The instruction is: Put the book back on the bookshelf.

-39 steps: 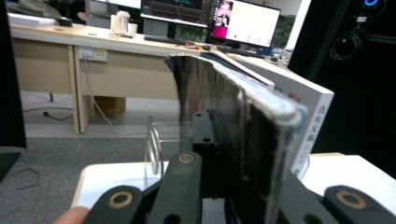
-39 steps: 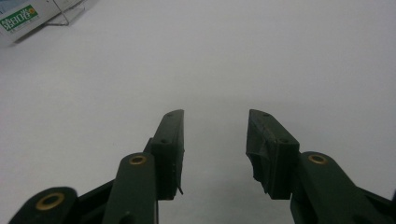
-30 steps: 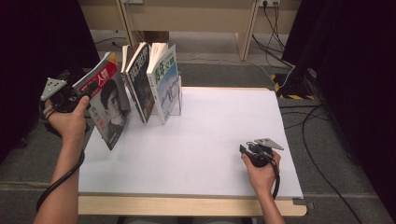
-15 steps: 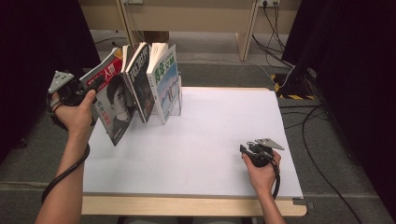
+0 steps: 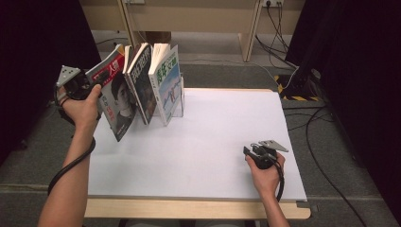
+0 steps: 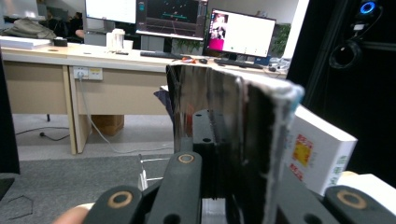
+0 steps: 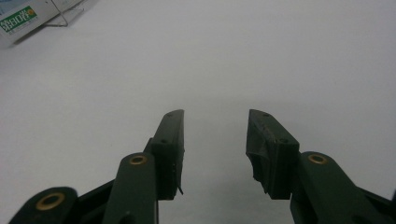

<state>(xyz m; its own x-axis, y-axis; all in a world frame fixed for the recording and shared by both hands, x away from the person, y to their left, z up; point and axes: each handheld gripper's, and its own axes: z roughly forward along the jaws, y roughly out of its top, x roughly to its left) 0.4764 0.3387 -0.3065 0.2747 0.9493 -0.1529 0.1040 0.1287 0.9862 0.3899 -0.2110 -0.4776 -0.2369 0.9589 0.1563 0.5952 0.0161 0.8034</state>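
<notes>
The left gripper (image 5: pixel 90 85), fingers clamped on the red-covered book (image 5: pixel 115 101), looks mid-lift from the row; next it needs setting down on the white surface (image 5: pixel 203 156), where the right gripper (image 5: pixel 249 153) rests half-open, empty.

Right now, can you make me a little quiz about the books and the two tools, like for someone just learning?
1. True or false: the left tool is clamped on the magazine with a face on its cover.
2. How many books or magazines stand or lean at the wire bookstand? A) two B) three C) five
3. Fill in: the right tool rests over the white table with its jaws ____ and nothing between them.

Key:
1. True. In the left gripper view the jaws pinch its edge.
2. B. The face magazine, a dark-covered book and a light blue-covered book.
3. Open.
</notes>
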